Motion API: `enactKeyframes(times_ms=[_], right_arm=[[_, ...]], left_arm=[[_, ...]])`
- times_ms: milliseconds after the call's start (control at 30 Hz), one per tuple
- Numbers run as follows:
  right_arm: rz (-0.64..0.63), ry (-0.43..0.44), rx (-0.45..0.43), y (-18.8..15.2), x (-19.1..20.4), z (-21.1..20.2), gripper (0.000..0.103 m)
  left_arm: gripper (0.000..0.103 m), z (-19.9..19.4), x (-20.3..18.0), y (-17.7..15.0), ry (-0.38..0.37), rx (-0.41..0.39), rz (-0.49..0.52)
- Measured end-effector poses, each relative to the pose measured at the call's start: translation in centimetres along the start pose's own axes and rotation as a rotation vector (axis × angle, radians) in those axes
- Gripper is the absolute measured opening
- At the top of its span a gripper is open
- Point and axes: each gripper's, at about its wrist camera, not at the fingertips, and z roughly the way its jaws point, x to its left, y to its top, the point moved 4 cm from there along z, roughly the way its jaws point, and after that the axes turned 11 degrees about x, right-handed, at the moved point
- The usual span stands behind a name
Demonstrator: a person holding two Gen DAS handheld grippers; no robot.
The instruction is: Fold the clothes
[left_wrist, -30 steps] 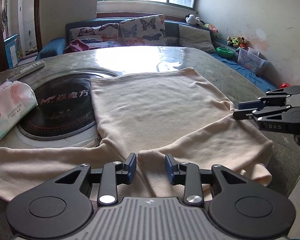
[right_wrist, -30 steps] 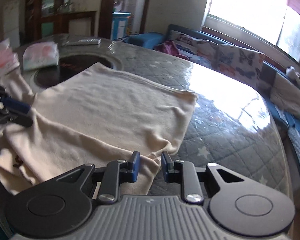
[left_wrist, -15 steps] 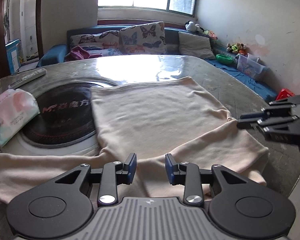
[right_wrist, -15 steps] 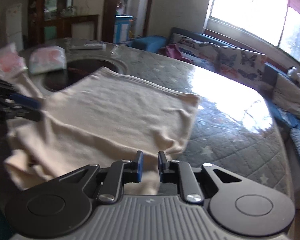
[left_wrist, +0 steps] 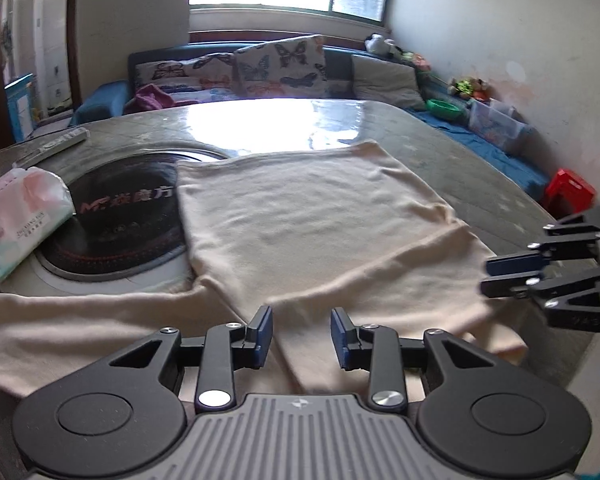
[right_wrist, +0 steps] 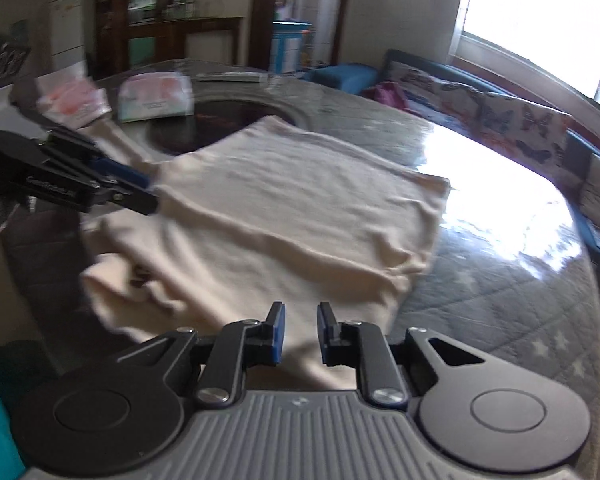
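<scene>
One fold looks done so far: the cream garment (left_wrist: pixel 300 232) lies mid-frame on the table (left_wrist: pixel 440 136), sleeve folded over. Left gripper (left_wrist: pixel 301 336) and right gripper (right_wrist: pixel 301 330) hover open and empty; more folds remain.

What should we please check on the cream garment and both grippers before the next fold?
1. Cream garment body flat on the table: ok.
2. Left gripper free of cloth: ok, open above the near edge.
3. Right gripper empty: ok; its jaws have just been closing, a narrow gap remains, no cloth between them.
4. Left sleeve folded in: not ok, it lies spread out sideways.
5. Tissue pack apart from that sleeve: cannot tell.
</scene>
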Motion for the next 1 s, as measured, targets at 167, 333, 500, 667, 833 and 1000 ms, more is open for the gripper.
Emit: enactKeyframes(times_ms=[167,333,500,667,833,1000], right_arm=[[-0.060,0.013,0.006,0.6,1.8,0.3,0.016],[-0.085,0.080,-0.027,2.8,3.1,0.0,0.016],[-0.132,0.164,-0.002,4.3,5.6,2.4,0.016],[-0.201,0.162,-0.009,5.0,7.4,2.9,0.016],[-0.230,0.184,0.010,5.3,8.6,3.6,0.019],[-0.210,0.185,-0.010,5.6,8.3,2.8,0.019]], left_arm=[[0.037,-0.1,0.0,-1.3,0.025,0.027,0.014],[0.042,-2.0,2.4,-1.7,0.056,-0.007,-0.075],[0.042,-3.3,6.7,-2.5,0.140,-0.020,-0.227],[0.045,-5.5,11.0,-3.5,0.240,-0.061,-0.362],[0.047,-6.6,15.4,-4.3,0.361,-0.085,-0.494],[0.047,-6.4,19.0,-4.7,0.428,-0.087,-0.604]])
